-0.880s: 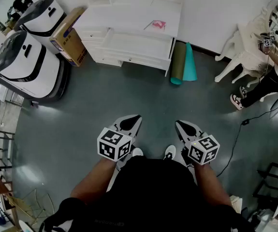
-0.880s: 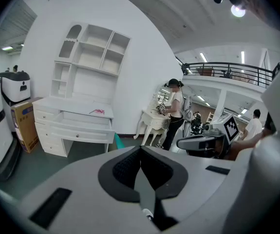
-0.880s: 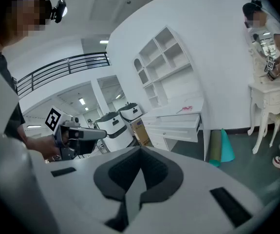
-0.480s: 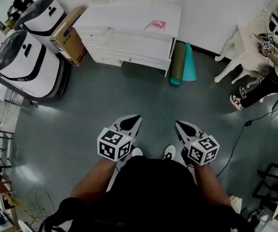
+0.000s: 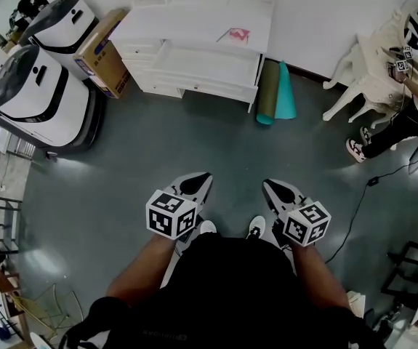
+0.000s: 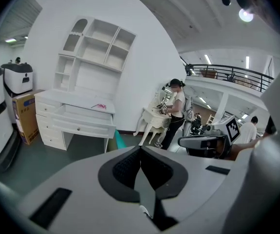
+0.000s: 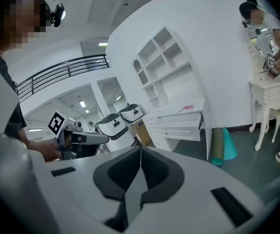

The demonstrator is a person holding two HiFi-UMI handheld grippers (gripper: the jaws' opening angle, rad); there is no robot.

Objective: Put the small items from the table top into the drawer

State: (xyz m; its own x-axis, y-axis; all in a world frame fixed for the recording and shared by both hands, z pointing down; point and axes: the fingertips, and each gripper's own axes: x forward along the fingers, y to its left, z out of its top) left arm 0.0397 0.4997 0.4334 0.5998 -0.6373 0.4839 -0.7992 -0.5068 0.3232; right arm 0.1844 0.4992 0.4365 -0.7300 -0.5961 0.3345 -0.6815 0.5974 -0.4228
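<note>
Left gripper (image 5: 196, 185) and right gripper (image 5: 280, 193) — both closed, empty.

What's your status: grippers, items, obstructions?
Left gripper and right gripper shut, empty, far from desk. Pink item on tabletop; drawer open. Rolled mats beside desk, not between.

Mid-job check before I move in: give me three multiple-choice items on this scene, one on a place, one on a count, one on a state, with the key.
1. Where is the pink item?
A. in the drawer
B. on top of the desk
C. on the floor

2. How many rolled mats are beside the desk?
A. one
B. two
C. four

3. How do the left gripper and right gripper stand?
A. fingers wide apart
B. closed on a pink item
C. fingers together, empty

Key:
1 B: it lies on the white top, behind the pulled-out drawer.
2 B: one olive and one teal roll show.
3 C: each gripper view shows the fingers meeting with nothing between.
</note>
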